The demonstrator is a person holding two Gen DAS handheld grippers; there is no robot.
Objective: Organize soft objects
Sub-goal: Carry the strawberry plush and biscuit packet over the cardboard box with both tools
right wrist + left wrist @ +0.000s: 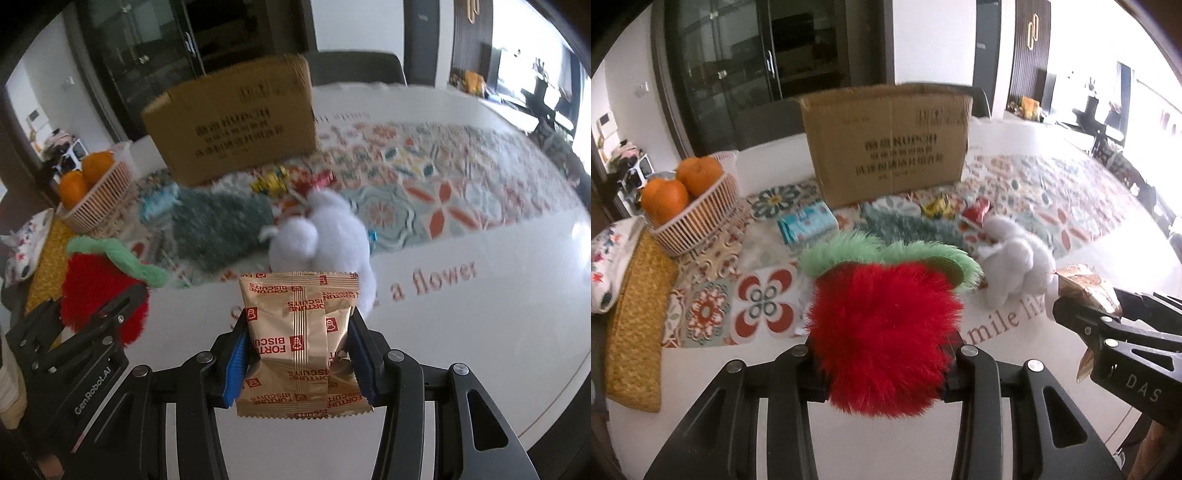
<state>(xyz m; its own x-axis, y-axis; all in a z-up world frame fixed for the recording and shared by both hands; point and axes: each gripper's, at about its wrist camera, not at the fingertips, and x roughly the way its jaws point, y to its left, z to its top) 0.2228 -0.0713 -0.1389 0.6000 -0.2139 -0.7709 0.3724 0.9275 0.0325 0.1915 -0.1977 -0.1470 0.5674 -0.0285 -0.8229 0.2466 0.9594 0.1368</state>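
My left gripper (884,363) is shut on a red plush strawberry (882,332) with a green fluffy top, held above the table's near edge; it also shows in the right wrist view (99,295). My right gripper (299,354) is shut on a gold biscuit packet (299,343), seen from the left wrist view (1086,291) at the right. A white plush animal (1012,266) lies on the table just beyond both grippers (328,236). A teal fluffy cloth (908,225) lies behind the strawberry. An open cardboard box (890,147) stands at the back.
A pink basket of oranges (690,206) stands at the left, beside a woven yellow mat (635,325) and a floral pouch (609,266). A blue tissue pack (805,225), yellow wrappers (938,208) and a red wrapper (977,210) lie before the box on the patterned tablecloth (1052,195).
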